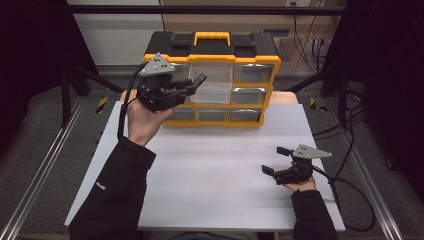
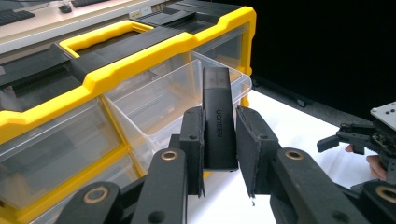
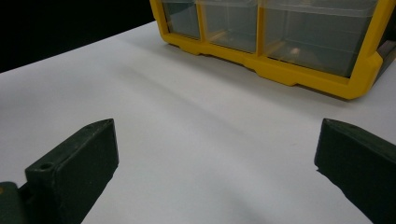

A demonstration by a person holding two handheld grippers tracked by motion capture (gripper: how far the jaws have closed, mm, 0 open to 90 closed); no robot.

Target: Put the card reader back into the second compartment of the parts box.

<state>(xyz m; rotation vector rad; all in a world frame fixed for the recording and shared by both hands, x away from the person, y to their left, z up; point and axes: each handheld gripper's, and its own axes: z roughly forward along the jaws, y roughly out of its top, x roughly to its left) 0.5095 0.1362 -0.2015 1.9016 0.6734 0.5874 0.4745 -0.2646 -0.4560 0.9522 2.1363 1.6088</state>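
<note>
1. A slim black block (image 2: 218, 121), matte and rectangular with the word "UGREEN" printed in pale letters down its face, stands on end between the jaws of the left claw (image 2: 219, 149).

2. The left claw is clenched on the black block: one pad presses its left side and the other sits against its lower right edge, so the lower half is gripped and the upper half rises clear above the jaw tips.

3. Seen from the high view, the left claw (image 1: 192, 84) is held up at the far left of the tabletop (image 1: 215, 165), its tip at the front of the yellow-and-black organiser (image 1: 212, 80).

4. The black block hangs just over the near rim of a clear drawer (image 2: 187, 100) pulled out from the organiser's top row; whether it touches the rim cannot be told.

5. The organiser stands at the far edge of the white tabletop, with a yellow carry handle (image 1: 212, 37) on its black lid and rows of see-through drawers below.

6. The right claw (image 1: 276, 160) rests low at the near right of the tabletop, well apart from the organiser and the black block.

7. The right claw is released: its two black jaws stand wide, with bare white surface between them in the right gripper view.
</note>
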